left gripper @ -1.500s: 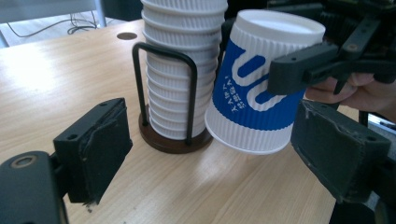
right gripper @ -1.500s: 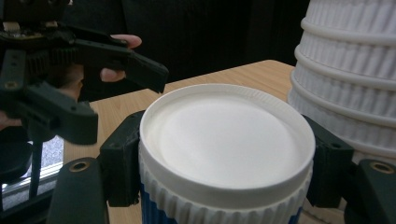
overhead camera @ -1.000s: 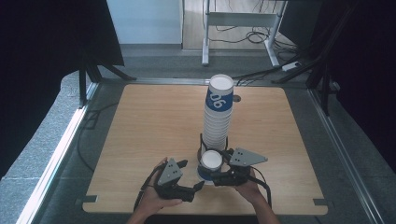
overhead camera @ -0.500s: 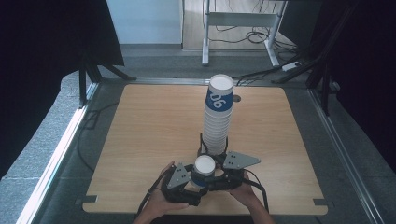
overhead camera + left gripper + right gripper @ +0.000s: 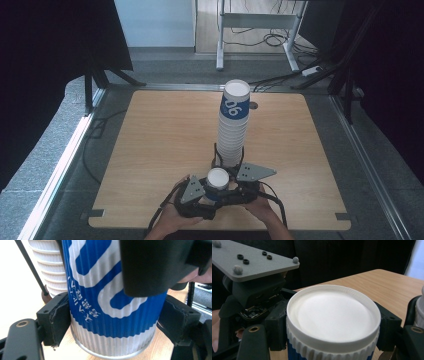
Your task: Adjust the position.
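Both grippers hold one cup (image 5: pixel 217 178) upside down at the near desk (image 5: pixel 150 150) edge: left gripper (image 5: pixel 202 197) jaws, just closing, clamp its side; right gripper (image 5: pixel 235 187) jaws grip its top.

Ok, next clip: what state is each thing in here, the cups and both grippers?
Single cup: upside down, base up, standing on the table, gripped from both sides.
Cup stack: upright tower, nested, standing just behind the single cup.
Left gripper: jaws have just been closing, pads now on the single cup's lower wall.
Right gripper: shut on the single cup near its base rim.
Table: bare wood around the cups.
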The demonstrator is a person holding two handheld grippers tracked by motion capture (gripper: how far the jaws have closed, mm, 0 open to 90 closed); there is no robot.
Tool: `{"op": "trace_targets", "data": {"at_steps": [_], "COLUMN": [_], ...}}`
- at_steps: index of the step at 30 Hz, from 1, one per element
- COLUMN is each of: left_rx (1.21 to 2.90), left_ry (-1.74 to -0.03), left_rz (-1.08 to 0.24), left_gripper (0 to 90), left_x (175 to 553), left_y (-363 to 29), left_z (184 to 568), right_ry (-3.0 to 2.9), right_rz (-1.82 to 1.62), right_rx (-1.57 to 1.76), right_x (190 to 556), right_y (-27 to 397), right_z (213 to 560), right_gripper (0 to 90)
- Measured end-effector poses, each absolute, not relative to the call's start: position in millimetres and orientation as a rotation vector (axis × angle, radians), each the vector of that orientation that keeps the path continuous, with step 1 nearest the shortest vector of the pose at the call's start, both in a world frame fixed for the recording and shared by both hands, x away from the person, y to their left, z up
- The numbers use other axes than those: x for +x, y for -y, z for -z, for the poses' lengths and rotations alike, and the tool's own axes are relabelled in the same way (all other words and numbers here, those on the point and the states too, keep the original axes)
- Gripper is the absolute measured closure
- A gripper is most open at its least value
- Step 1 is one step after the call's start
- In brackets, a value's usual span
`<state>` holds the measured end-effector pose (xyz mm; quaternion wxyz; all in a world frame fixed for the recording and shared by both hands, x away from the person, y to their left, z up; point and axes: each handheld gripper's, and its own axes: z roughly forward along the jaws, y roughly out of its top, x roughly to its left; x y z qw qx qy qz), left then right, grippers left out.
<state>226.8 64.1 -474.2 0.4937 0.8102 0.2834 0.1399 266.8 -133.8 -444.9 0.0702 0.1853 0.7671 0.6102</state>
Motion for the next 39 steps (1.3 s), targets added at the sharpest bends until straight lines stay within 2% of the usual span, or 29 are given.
{"op": "trace_targets", "data": {"at_steps": [16,25,39], "left_rx": [1.997,2.082,2.214], "left_ry": [-0.664,-0.678,-0.635], "left_rz": [-0.39,-0.498,-0.693], "left_gripper": [19.6,19.6,20.0], "left_x": [227.6,229.8,226.3], "left_y": [-70.2,-74.2,-69.8], "left_z": [471.8,472.7,475.3], "right_ry": [-2.311,-2.308,-2.478], "right_rz": [-1.867,-1.849,-1.594], "right_rx": [0.575,0.574,0.523], "right_x": [270.9,272.7,273.7], "right_y": [146.6,162.8,170.9], "right_z": [437.8,431.7,441.8], "right_gripper": [22.1,22.5,22.1]}}
